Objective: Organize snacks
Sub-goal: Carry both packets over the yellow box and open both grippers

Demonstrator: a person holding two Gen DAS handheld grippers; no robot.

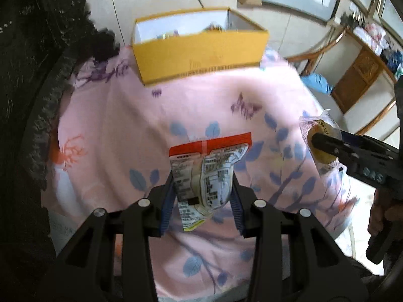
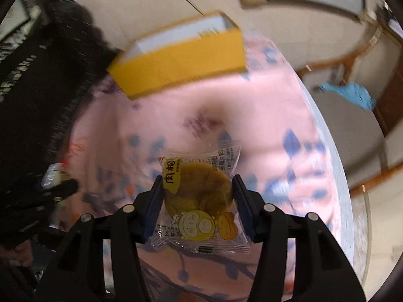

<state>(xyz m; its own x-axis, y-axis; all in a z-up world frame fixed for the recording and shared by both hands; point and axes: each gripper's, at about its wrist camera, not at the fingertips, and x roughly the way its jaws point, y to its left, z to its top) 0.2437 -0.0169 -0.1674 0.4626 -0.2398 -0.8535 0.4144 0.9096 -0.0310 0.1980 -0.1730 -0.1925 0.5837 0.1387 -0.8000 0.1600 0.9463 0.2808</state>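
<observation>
The left gripper (image 1: 202,188) was clamped on a snack packet (image 1: 205,176), its blue-ribbed pads pressing the packet's two sides. The packet had a red top band and a pale back printed with small text, and it hung above the pink cloth rather than lying on it. The right gripper (image 2: 196,188) was clamped likewise on a clear-wrapped round cake (image 2: 201,196), a brown disc inside a transparent wrapper with a yellow label and a yellow cartoon face; the wrapper's crimped ends stuck out above and below the fingers. In the left wrist view this same cake (image 1: 321,143) showed at the right edge, pinched at the tip of the right gripper (image 1: 317,139), with part of a hand (image 1: 380,216) on the handle below.

Beneath both lay the tabletop (image 2: 340,176), covered by a pink floral cloth (image 1: 201,100) with blue leaves and purple sprigs. At its far side stood an open yellow cardboard box (image 1: 199,52) with a white interior, where a few small colourful items barely showed. The box stood well apart from both held snacks. A dark fringed fabric (image 1: 37,75) bordered the cloth on the left. Beyond the tabletop were a tiled floor, framed pictures leaning against the wall and a blue bundle (image 2: 352,94) on the floor.
</observation>
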